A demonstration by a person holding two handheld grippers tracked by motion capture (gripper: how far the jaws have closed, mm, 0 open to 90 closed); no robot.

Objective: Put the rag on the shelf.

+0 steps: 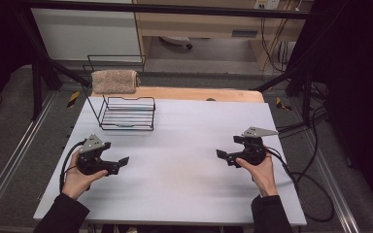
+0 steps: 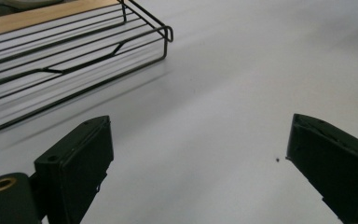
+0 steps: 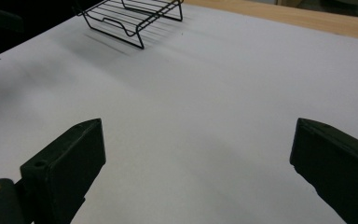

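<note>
A black wire rack (image 1: 126,116) stands at the far left of the white table (image 1: 189,179), with a beige towel (image 1: 115,81) draped over its raised back rail. My left gripper (image 1: 121,162) hovers low over the near left of the table, held in a hand and pointing right. In the left gripper view the left gripper (image 2: 200,163) is open over bare tabletop, and the rack (image 2: 65,60) lies ahead to its left. My right gripper (image 1: 222,156) is at the near right, pointing left. The right gripper (image 3: 198,163) is open with nothing between its jaws, and the rack (image 3: 130,18) stands far ahead.
A wooden strip (image 1: 199,93) runs along the table's far edge. Black cables (image 1: 311,184) trail off the right side of the table to the floor. Black frame posts (image 1: 39,87) stand at the back left and back right.
</note>
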